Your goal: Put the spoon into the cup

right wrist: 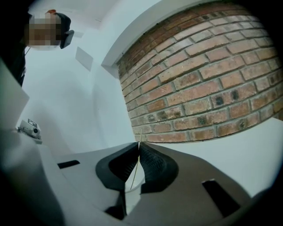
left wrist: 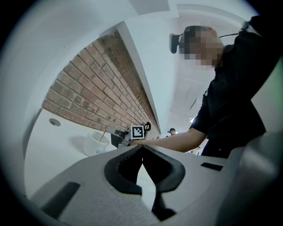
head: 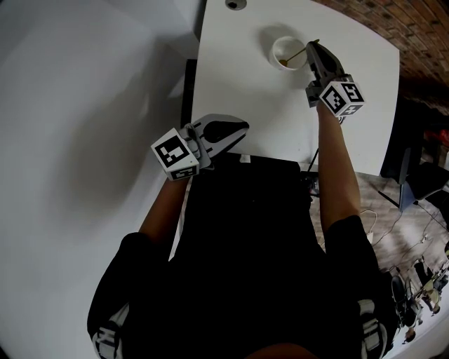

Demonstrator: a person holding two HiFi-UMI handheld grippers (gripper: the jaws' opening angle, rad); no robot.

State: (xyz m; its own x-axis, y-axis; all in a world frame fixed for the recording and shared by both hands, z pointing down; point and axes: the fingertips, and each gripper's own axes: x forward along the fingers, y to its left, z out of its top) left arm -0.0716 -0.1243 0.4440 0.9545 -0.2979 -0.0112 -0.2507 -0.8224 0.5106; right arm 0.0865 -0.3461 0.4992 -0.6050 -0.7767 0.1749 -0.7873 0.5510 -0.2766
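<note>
A white cup [head: 288, 52] stands on the white table [head: 238, 84] near its far edge. A thin gold spoon [head: 297, 53] leans in the cup, bowl down inside, handle slanting up to the right. My right gripper [head: 312, 43] sits just right of the cup's rim, shut on the handle's end. In the right gripper view the handle [right wrist: 138, 155] runs as a fine line between the closed pads. My left gripper [head: 245, 128] rests at the table's near edge, shut and empty. From the left gripper view the cup [left wrist: 95, 143] and spoon [left wrist: 104, 134] appear far left.
A round grommet hole [head: 235, 4] sits at the table's far edge, left of the cup. A brick wall [head: 414, 28] rises beyond the table. The table's right edge drops to a floor with cables [head: 382, 224]. A small device [right wrist: 30, 128] lies on the table.
</note>
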